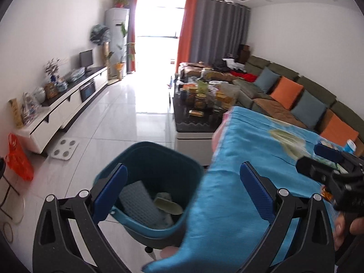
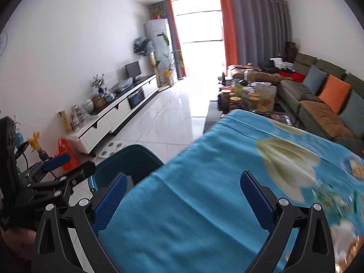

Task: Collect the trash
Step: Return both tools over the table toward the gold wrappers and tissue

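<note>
**Inspector:** Status of both grippers?

**Assistant:** Left gripper (image 1: 183,190) has its jaws spread wide, holding nothing, above the teal waste bin (image 1: 145,159). Right gripper (image 2: 183,196) likewise gapes, empty, over the blue tablecloth (image 2: 204,204) on the bench.

**Inspector:** Where is the trash?

**Assistant:** A grey textured sheet (image 1: 141,202) and a crumpled greenish scrap (image 1: 167,204) lie inside the bin. Blurred wrappers (image 2: 329,198) sit on the cloth at right; exact items I cannot tell.

**Inspector:** Recommendation?

**Assistant:** In my judgement, carry the right jaws to those wrappers, close on the wrapper only, avoid pinching the cloth, and keep clear of the bin's rim
</note>
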The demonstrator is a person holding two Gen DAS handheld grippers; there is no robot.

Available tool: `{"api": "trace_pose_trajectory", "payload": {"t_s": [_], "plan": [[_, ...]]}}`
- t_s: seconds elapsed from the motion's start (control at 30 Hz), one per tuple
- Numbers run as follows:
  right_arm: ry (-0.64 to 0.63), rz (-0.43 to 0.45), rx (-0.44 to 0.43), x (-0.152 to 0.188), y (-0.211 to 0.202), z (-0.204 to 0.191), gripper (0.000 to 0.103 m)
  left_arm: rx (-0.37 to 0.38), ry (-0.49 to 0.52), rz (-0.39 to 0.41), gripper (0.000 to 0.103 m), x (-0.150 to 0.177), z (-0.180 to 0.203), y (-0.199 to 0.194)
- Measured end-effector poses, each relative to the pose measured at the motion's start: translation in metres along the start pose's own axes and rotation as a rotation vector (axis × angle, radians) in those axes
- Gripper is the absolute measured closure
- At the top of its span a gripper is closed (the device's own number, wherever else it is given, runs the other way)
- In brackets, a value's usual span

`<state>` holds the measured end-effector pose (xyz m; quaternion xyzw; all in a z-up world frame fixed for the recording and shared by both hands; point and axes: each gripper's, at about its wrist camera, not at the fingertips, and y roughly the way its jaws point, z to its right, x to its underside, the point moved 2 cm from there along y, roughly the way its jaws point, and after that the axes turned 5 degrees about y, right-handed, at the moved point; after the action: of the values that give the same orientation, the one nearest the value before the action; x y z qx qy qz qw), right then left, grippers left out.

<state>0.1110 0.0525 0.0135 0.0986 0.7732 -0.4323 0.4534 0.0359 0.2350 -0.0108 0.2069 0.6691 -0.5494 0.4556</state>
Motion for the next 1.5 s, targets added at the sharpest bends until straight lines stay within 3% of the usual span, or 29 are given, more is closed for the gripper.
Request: {"api": "trace_pose_trajectory", "payload": {"t_s": [0.37,0.8,1.1,1.33,1.5], "plan": [[0.102,0.129,0.155,0.055,-0.088,0.062,0.007,0.155,0.054,0.045,0.006,0.004,0.076,-0.032],[0.181,0.308,0.392,0.109,-0.172,0.1,0.007,0.369,0.216,0.224,0.006,0.026,0.178,-0.075],[0.24,0.315,0.505,0.137,-0.194,0.128,0.007,0.48,0.268,0.162,0.006,0.047,0.209,-0.066],[0.266,0.276,0.555,0.141,-0.186,0.147,0.007,0.499,0.293,0.116,0.006,0.054,0.222,-0.038],[0.28,0.249,0.575,0.137,-0.175,0.162,0.013,0.507,0.302,0.095,0.006,0.053,0.229,-0.025]]}}
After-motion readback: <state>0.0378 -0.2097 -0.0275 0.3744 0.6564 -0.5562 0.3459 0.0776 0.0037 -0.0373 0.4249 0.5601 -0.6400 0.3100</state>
